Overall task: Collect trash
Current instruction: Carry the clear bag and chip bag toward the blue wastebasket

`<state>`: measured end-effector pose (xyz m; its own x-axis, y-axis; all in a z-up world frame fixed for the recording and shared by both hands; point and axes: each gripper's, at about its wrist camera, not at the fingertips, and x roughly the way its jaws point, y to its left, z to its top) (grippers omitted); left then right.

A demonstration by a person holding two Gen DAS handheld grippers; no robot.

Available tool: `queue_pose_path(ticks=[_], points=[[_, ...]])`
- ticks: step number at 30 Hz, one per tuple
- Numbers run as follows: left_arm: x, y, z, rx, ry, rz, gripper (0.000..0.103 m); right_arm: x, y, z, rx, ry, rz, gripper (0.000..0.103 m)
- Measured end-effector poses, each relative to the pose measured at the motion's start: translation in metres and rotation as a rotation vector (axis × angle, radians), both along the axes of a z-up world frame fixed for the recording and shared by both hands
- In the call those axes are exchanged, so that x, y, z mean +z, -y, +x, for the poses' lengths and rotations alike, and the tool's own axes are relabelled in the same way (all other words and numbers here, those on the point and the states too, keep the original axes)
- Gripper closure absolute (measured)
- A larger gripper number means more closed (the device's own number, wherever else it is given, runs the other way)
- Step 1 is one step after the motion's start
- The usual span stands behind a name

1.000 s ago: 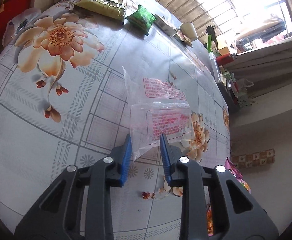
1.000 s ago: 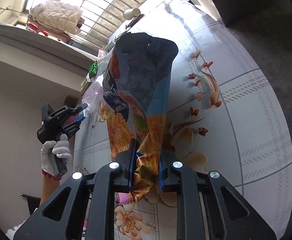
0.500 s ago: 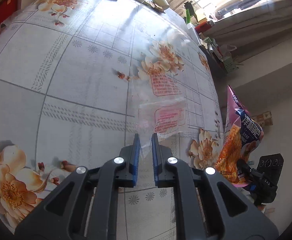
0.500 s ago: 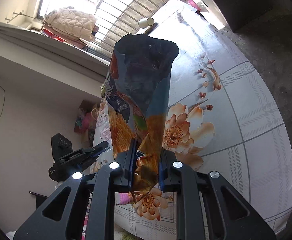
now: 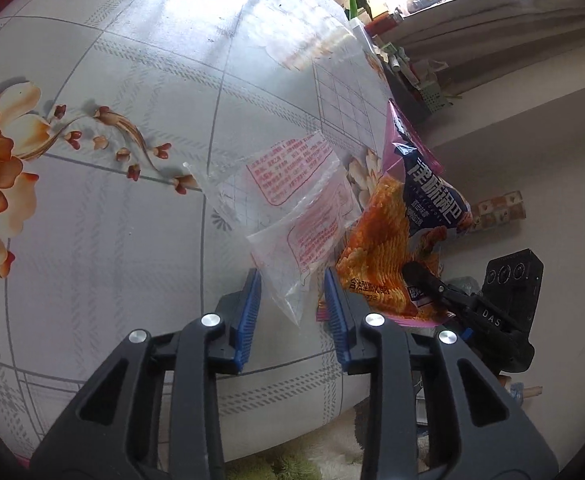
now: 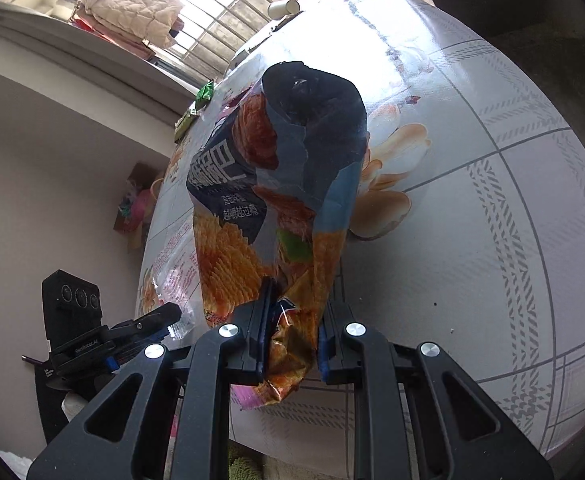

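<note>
Two trash items at tabletop edge.
Right gripper jaws clamp one chip bag; left gripper jaws wide around one clear wrapper.

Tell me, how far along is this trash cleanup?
Midway, it seems. Done: the right gripper is clamped on an opened chip bag, apparently the collecting sack. In hand: a clear plastic bag hangs between the left gripper's open jaws, beside the chip bag. Left: green snack packets and a paper cup lie on the far end of the table.
</note>
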<state>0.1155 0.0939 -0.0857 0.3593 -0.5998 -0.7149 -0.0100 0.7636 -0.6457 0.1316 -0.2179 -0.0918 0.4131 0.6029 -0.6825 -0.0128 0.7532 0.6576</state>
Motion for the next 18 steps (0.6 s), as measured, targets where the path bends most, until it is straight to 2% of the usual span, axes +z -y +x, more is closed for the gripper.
queue_pose_path(ticks=[3, 7, 13, 18], points=[[0.006, 0.004, 0.006, 0.002, 0.038, 0.057, 0.07, -0.002, 0.0, 0.002, 0.0, -0.006, 0.0, 0.085], [0.004, 0.006, 0.015, 0.032, 0.042, 0.065, 0.073, -0.003, -0.001, 0.003, -0.002, -0.006, 0.001, 0.085], [0.007, 0.011, 0.022, 0.047, 0.087, 0.111, 0.092, -0.002, 0.003, -0.004, -0.015, 0.01, 0.018, 0.085], [0.019, 0.013, 0.018, 0.041, 0.148, 0.149, 0.096, 0.005, 0.018, -0.015, -0.058, 0.052, 0.06, 0.086]])
